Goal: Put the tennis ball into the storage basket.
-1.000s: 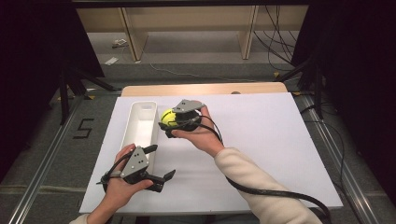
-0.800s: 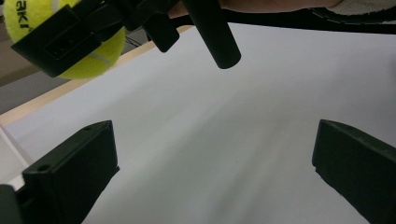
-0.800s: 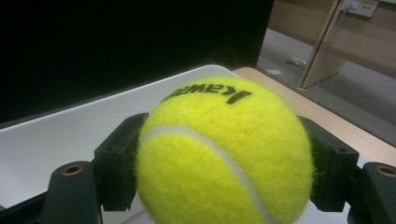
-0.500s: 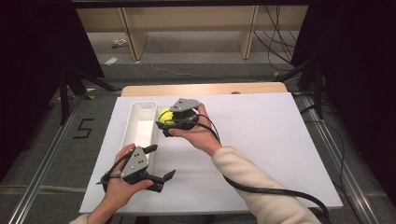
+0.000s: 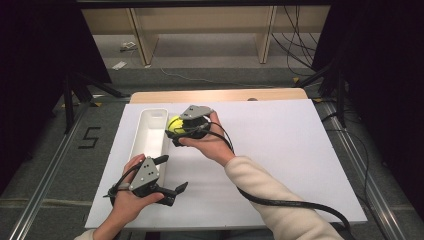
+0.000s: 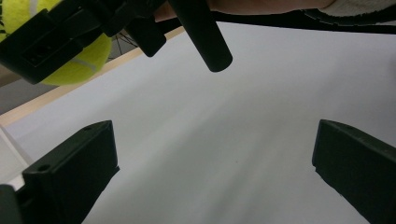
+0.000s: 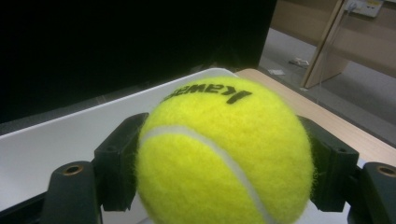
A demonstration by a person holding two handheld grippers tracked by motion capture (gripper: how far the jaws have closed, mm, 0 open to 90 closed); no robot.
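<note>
A yellow tennis ball (image 5: 174, 123) with black lettering is clamped in my right gripper (image 5: 175, 130), held just above the right rim of a long white bin (image 5: 139, 142). In the right gripper view the ball (image 7: 224, 149) bulges between both black pads (image 7: 119, 163), with the bin's white wall (image 7: 70, 130) behind it. My left gripper (image 5: 171, 174) rests low near the table's front, right of the bin's near end, jaws wide apart and nothing between them. From the left gripper view (image 6: 212, 177) the ball (image 6: 79, 65) hangs at upper left over the white board.
A white board (image 5: 280, 150) covers the table, with a wooden edge (image 5: 220, 95) at the back. A black cable (image 5: 290, 202) trails from the right gripper across the near right of the board. Metal rails flank the table on both sides.
</note>
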